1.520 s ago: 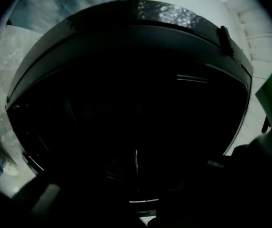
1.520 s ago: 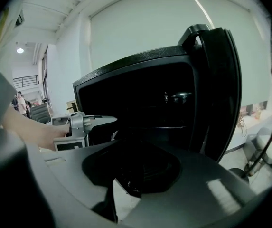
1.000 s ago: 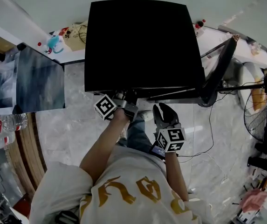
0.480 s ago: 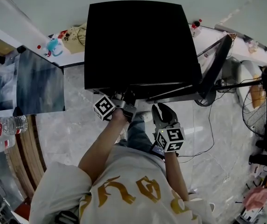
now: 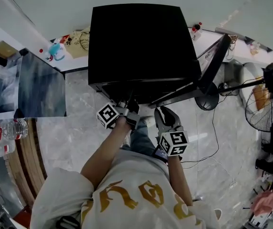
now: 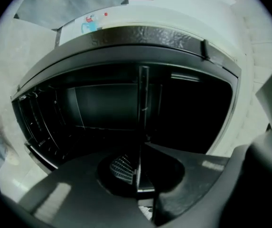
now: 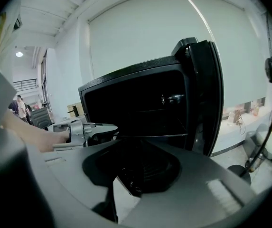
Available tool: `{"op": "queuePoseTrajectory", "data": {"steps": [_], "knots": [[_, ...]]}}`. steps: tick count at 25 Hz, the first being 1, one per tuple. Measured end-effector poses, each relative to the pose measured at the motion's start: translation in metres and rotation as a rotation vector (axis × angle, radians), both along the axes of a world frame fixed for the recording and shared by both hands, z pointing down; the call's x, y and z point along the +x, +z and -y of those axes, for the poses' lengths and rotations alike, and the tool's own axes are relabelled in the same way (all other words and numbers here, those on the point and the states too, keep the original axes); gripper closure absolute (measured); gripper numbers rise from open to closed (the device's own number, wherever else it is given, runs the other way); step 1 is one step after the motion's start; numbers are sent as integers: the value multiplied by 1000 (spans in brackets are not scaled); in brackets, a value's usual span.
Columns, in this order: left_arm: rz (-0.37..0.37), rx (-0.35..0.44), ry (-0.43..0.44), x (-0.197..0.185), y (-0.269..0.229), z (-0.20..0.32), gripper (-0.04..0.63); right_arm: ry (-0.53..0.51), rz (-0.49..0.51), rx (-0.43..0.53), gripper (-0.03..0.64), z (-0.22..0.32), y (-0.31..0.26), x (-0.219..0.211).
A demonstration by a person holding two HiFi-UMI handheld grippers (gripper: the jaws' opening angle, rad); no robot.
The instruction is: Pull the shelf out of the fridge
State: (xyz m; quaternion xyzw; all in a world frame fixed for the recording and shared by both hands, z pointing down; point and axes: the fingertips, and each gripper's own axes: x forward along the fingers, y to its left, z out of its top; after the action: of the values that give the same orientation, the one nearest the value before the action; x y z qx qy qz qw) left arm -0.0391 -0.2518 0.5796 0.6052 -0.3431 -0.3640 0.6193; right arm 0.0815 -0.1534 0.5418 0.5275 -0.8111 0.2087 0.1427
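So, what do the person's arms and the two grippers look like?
The left gripper has a silver-grey metal body, the right gripper has black jaws. Each carries a white cube with black square markers. The person wears a white short-sleeved T-shirt with gold print; forearms are bare.

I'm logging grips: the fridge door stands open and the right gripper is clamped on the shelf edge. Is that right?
Not quite. It is the left gripper that is clamped on the shelf edge, as the left gripper view shows; the right gripper is open and empty. The fridge door does stand open.
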Motion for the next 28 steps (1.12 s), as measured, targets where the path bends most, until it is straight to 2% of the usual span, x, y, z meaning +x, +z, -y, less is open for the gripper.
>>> {"op": "queuePoseTrajectory", "data": {"steps": [15, 25, 28], "knots": [[12, -28, 30, 4, 4, -46, 584, -15, 30, 58, 511, -24, -22, -7], [2, -38, 44, 2, 5, -68, 582, -2, 28, 74, 528, -41, -23, -8], [-1, -42, 45, 4, 4, -69, 582, 5, 16, 81, 554, -43, -25, -5]]}}
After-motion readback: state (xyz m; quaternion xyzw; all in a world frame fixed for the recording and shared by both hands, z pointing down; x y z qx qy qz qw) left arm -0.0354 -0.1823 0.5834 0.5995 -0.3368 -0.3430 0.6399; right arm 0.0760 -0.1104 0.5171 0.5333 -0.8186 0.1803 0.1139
